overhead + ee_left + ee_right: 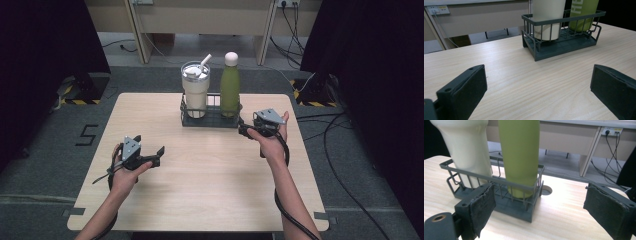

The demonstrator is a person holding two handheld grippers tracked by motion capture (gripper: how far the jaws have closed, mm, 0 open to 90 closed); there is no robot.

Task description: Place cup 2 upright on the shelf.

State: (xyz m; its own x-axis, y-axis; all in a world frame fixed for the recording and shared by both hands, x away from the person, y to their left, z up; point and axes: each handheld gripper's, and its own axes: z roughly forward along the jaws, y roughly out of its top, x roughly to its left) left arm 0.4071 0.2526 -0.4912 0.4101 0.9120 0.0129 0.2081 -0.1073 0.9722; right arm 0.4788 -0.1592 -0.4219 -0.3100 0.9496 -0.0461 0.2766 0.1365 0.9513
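The right gripper hangs just beside the rack's right end, jaws spread wide and holding nothing, the green bottle framed between them. That bottle stands upright in the rack beside the tumbler. The left gripper, also wide open and empty, hovers well apart from the rack near the table's left edge.

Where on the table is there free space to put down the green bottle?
The table is bare between the left gripper and right gripper, and all along the near edge. The far left corner, beside the wire basket, is free too. The basket is crowded: the white tumbler and green bottle stand inside.
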